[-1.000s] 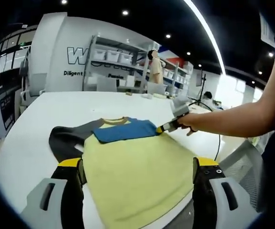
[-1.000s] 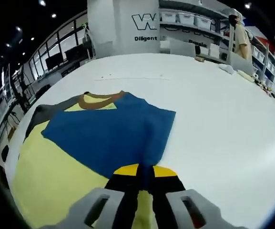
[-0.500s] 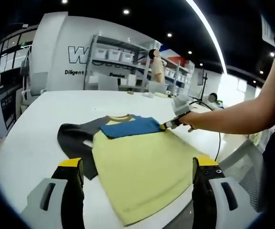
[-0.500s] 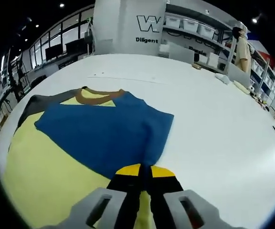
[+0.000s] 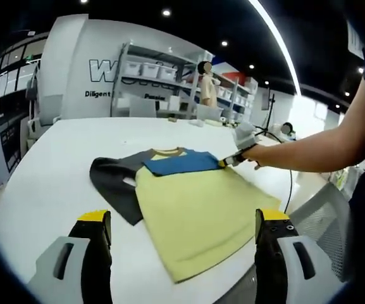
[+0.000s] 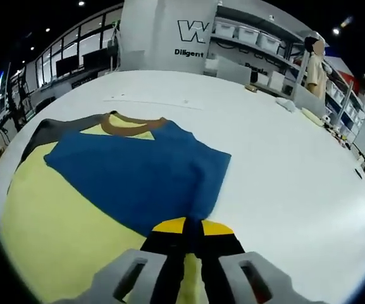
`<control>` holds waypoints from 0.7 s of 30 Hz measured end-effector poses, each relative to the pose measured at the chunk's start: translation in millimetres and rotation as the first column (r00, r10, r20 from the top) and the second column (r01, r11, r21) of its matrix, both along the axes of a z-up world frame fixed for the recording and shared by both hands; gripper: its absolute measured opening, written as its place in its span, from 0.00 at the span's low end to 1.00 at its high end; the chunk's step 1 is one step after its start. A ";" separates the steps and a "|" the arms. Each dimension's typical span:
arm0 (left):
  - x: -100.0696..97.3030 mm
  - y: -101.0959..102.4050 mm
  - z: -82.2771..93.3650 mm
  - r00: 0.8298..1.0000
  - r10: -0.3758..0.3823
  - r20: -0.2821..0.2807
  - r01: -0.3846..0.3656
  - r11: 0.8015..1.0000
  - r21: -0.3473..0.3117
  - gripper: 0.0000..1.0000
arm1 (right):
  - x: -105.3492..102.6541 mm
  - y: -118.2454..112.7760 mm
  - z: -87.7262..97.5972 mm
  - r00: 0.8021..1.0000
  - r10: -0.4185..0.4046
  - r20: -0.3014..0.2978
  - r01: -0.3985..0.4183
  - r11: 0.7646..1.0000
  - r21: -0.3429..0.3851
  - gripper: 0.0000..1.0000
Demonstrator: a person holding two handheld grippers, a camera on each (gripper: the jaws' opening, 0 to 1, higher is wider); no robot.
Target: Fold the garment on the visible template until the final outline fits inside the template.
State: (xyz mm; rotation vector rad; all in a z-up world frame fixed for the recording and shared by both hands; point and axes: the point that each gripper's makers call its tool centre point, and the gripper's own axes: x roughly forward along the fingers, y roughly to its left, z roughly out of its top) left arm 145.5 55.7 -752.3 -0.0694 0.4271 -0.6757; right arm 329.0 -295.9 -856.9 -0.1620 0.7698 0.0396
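Left gripper point(image 5: 181, 221) of mine hangs released, jaws wide apart above the near edge of the white table point(image 5: 43, 171), touching nothing. From the left gripper view the garment point(image 5: 195, 202) lies flat ahead: a pale yellow shirt body, a dark grey sleeve point(image 5: 116, 180) spread to its left, a blue sleeve point(image 5: 182, 163) folded across the chest below the tan collar. My right gripper point(image 5: 228, 161) bites the blue sleeve's far corner. Against the picture a second ago, the shirt sits further off and more to the right in this view, with more bare table before my jaws. On the back wall I read "Diligent" under a large "W".

In the right gripper view my right gripper point(image 6: 192, 229) is clenched on the blue sleeve point(image 6: 138, 180), jaws pressed together over its edge. The yellow body point(image 6: 62, 234) spreads left; the grip looks unchanged. "Diligent" and the "W" show again on the pillar.
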 end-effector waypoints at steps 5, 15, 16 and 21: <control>0.3 1.0 0.0 1.000 0.004 0.001 -0.004 1.000 0.003 0.89 | -2.3 1.0 0.7 1.000 0.001 0.004 -0.001 1.000 0.003 0.03; -0.3 0.4 -0.7 1.000 -0.001 -0.001 0.001 1.000 0.008 0.89 | -8.6 -7.7 15.0 0.998 -0.052 0.048 0.051 0.998 0.022 0.14; -0.3 0.2 -1.1 1.000 -0.004 -0.001 0.004 1.000 0.010 0.89 | -8.7 -7.7 16.9 0.997 -0.053 0.053 0.052 0.998 0.023 0.14; 0.2 -0.3 -1.6 1.000 -0.006 -0.004 0.006 1.000 0.010 0.89 | -14.3 6.4 44.4 0.991 -0.021 0.132 0.018 1.000 0.025 0.12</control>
